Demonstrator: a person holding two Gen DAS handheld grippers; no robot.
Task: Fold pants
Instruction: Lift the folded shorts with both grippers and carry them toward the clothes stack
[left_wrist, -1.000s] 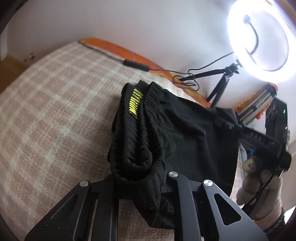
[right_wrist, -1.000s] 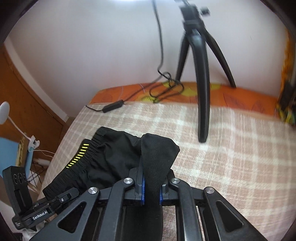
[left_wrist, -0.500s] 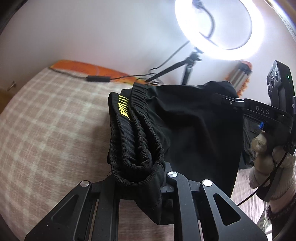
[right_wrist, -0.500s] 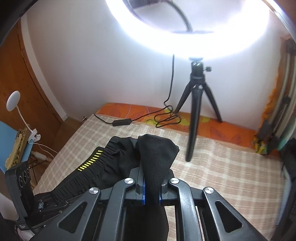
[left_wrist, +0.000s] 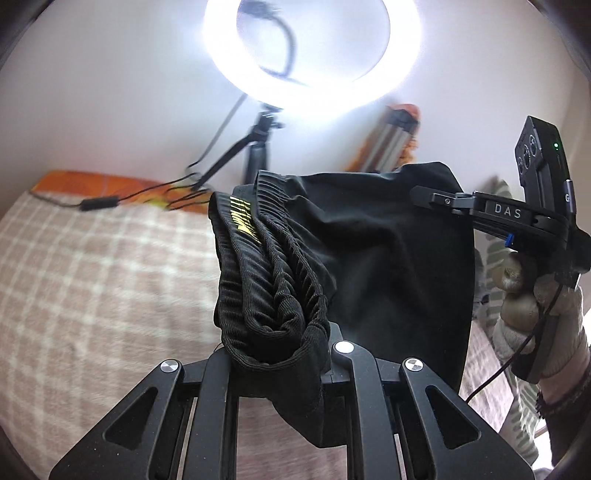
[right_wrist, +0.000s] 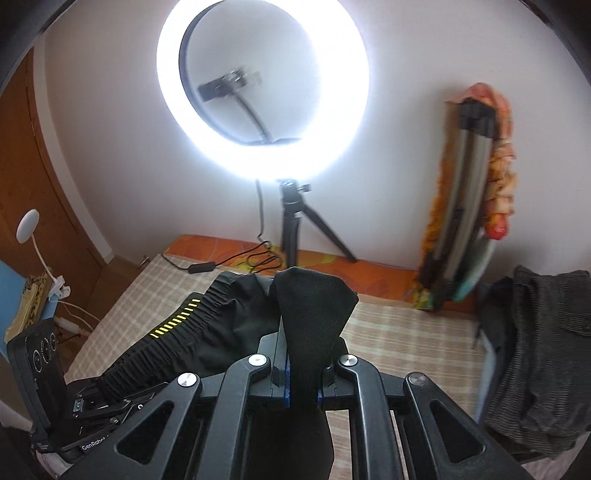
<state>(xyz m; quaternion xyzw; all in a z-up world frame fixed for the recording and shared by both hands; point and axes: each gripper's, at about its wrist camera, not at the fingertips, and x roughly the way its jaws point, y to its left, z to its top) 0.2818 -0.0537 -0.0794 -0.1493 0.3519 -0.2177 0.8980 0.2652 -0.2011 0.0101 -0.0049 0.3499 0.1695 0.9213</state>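
The left gripper (left_wrist: 277, 354) clamps the black pants (left_wrist: 369, 251) by their bunched waistband; the right gripper (right_wrist: 303, 384) pinches another fold beside it.

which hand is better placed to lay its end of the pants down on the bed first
Left, probably. The left tool pinches the bunched waistband of the pants above open checked bed. The right tool clamps a thin fold nearer the dark clothes pile.
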